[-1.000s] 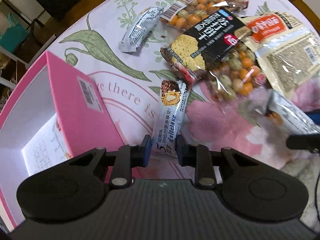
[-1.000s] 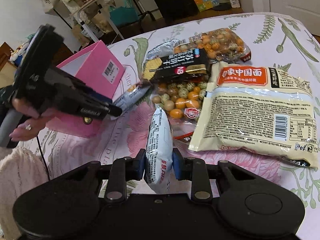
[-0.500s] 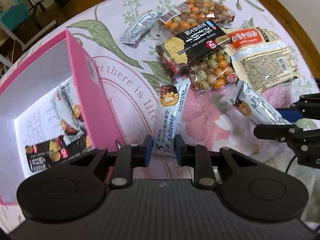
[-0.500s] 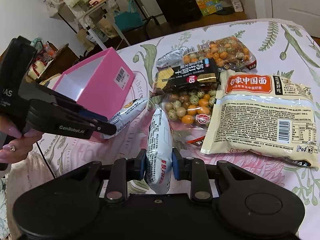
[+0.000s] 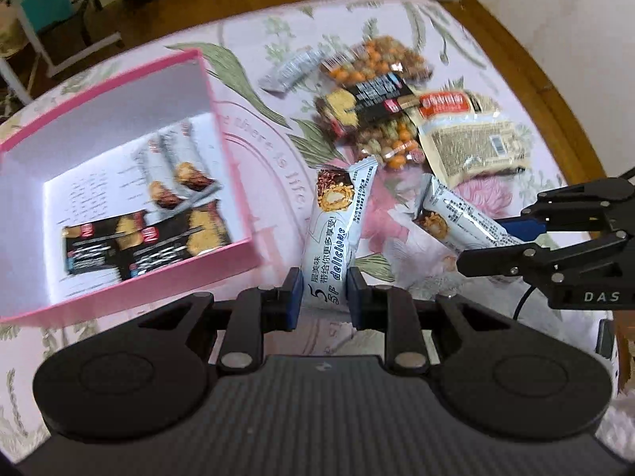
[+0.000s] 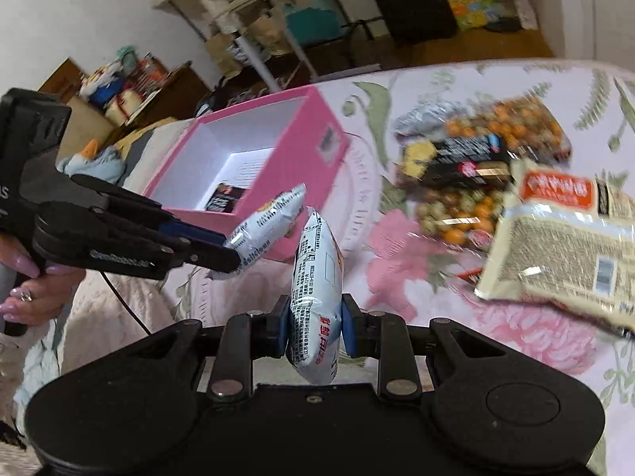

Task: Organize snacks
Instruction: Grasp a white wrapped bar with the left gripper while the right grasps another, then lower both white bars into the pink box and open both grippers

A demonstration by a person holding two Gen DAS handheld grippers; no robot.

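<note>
Both grippers, left and right, are pinching snack bars in their jaws beside the pink box, risking collision or slippery wrappers sliding free.

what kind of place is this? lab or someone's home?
Most likely a home living or dining room: a floral tablecloth covers the table, cluttered shelves line the back wall, and a wood floor holds bags and boxes.
</note>
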